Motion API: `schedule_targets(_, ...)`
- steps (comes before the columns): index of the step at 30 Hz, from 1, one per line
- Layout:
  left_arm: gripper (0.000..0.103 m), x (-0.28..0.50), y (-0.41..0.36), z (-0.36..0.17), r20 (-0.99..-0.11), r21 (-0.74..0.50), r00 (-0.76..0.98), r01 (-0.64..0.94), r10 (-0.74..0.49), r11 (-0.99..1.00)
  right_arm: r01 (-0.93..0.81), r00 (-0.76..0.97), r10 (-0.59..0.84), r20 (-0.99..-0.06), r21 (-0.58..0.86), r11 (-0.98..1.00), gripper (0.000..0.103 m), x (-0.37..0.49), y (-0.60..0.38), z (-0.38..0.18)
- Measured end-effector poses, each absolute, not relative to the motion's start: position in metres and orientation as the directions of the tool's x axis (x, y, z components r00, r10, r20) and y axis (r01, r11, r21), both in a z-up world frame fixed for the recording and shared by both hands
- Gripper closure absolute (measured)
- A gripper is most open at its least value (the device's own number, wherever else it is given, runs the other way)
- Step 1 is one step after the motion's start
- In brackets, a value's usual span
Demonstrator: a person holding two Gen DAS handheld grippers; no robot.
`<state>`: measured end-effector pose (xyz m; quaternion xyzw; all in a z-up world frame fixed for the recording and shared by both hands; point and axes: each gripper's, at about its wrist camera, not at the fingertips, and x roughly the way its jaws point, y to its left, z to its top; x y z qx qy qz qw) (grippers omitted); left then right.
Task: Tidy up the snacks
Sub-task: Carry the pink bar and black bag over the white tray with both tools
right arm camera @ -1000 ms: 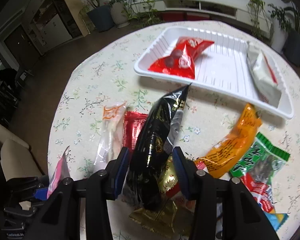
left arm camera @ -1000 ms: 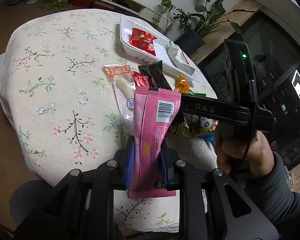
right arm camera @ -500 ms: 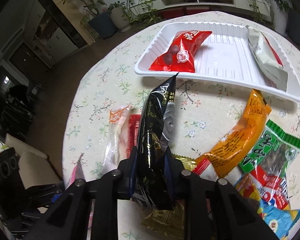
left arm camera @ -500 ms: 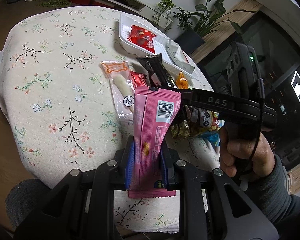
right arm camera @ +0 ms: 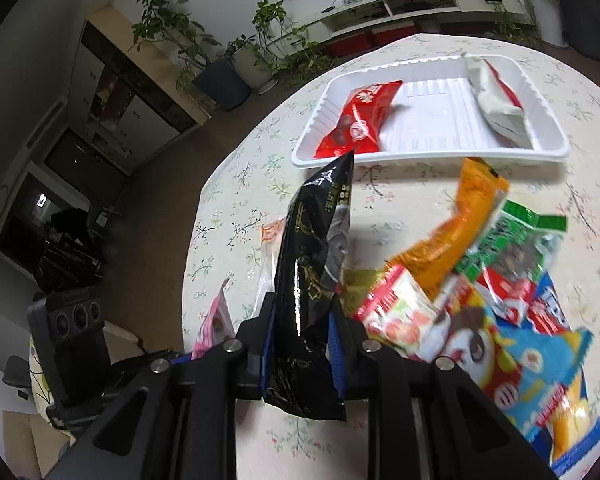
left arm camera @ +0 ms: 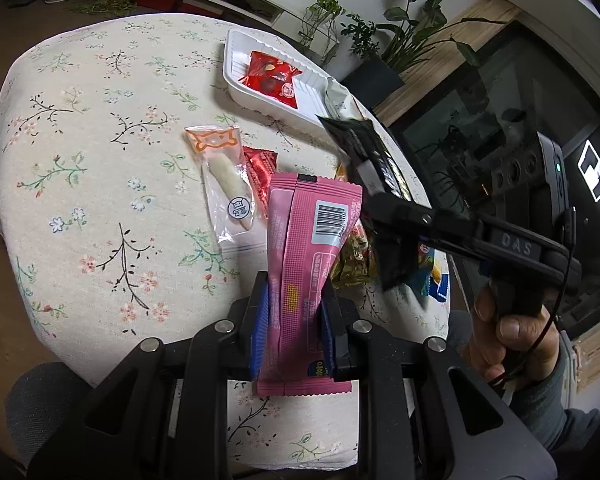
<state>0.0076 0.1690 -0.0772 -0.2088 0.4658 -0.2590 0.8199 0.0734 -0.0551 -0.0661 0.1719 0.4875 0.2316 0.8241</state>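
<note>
My left gripper [left arm camera: 292, 312] is shut on a pink snack bar [left arm camera: 308, 248] and holds it above the near table edge. My right gripper [right arm camera: 302, 332] is shut on a long black snack packet [right arm camera: 312, 264], lifted off the table; it also shows in the left wrist view [left arm camera: 364, 152], with the right gripper [left arm camera: 396, 220] around it. A white tray [right arm camera: 548, 120] at the far side holds a red packet [right arm camera: 360, 120] and a white-and-red packet [right arm camera: 496, 104]. The tray also shows in the left wrist view [left arm camera: 236, 80].
A heap of loose snacks lies right of centre: an orange packet [right arm camera: 456, 236], a green one [right arm camera: 516, 244], a blue one [right arm camera: 548, 368]. A clear sausage packet [left arm camera: 224, 184] and a small red packet [left arm camera: 262, 172] lie left of it on the floral tablecloth [left arm camera: 100, 160].
My right gripper closed on the black packet and lifted it off the table, towards the tray. My left gripper still holds the pink bar, little moved.
</note>
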Motion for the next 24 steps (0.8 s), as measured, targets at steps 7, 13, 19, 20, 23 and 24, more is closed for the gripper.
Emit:
schedule_targets(7, 0.083, 0.029, 0.174, -0.064, -0.639, -0.585, 0.452, 0.241, -0.623, 0.774, -0.154, 0.489, 0.537, -0.687, 0.538, 0.829, 0.078, 0.066, -0.101, -0.050)
schedule_targets(13, 0.083, 0.076, 0.183, -0.031, -0.632, -0.543, 0.498, 0.263, -0.594, 0.798, -0.087, 0.608, 0.449, -0.655, 0.507, 0.857, 0.078, 0.080, -0.158, -0.014)
schedule_targets(19, 0.083, 0.155, 0.180, 0.005, -0.656, -0.460, 0.533, 0.279, -0.534, 0.843, -0.092, 0.680, 0.382, -0.626, 0.444, 0.891, 0.078, 0.120, -0.177, 0.025)
schedule_targets(20, 0.083, 0.171, 0.177, 0.009, -0.665, -0.447, 0.533, 0.278, -0.524, 0.850, -0.106, 0.684, 0.380, -0.623, 0.431, 0.896, 0.078, 0.130, -0.173, 0.029)
schedule_targets(23, 0.083, 0.208, 0.165, 0.015, -0.690, -0.413, 0.524, 0.281, -0.499, 0.866, -0.143, 0.664, 0.400, -0.631, 0.418, 0.897, 0.078, 0.161, -0.157, 0.032)
schedule_targets(24, 0.083, 0.217, 0.160, 0.015, -0.698, -0.406, 0.518, 0.283, -0.495, 0.869, -0.149, 0.655, 0.403, -0.639, 0.414, 0.898, 0.078, 0.173, -0.151, 0.030)
